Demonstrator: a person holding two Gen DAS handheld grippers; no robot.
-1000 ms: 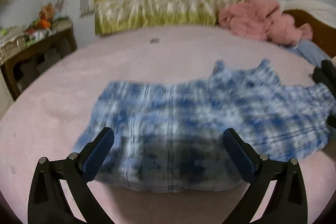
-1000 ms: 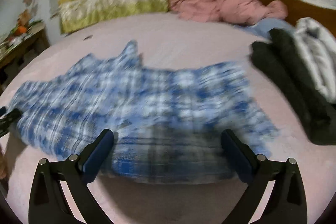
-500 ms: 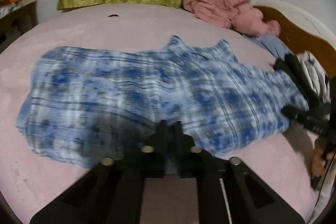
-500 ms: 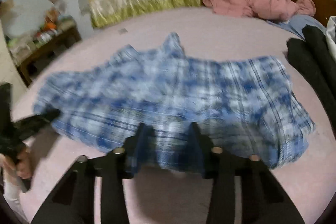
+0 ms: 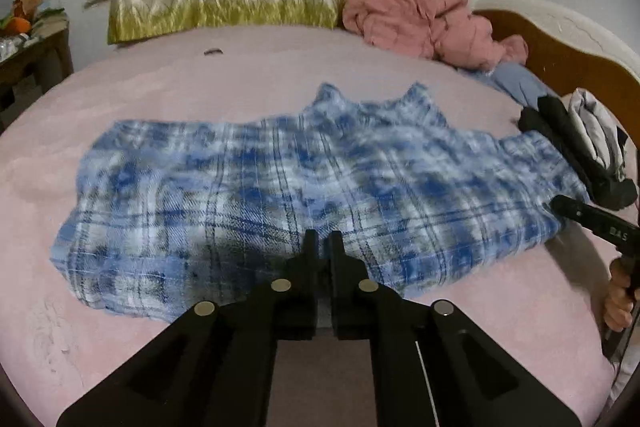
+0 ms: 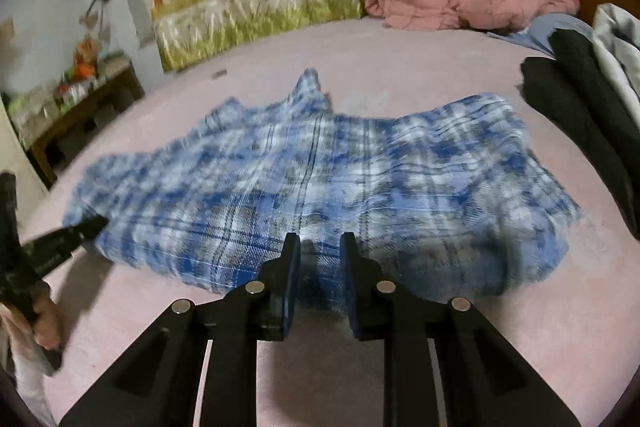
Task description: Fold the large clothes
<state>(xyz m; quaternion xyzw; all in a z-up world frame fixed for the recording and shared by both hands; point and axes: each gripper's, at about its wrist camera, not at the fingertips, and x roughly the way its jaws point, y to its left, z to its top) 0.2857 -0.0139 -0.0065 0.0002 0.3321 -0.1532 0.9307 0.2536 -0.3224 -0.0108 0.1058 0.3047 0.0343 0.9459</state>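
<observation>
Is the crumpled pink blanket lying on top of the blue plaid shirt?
No, the crumpled pink blanket sits far behind the blue plaid shirt.

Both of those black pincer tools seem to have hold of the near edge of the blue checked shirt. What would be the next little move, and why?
Probably lift both together and carry the near hem toward the collar. The left gripper is shut on the blue plaid shirt at its near edge. The right gripper has just been closing, with cloth bunched between its fingers. The shirt lies spread flat on the pink bed, so a fold away from the person looks natural.
</observation>
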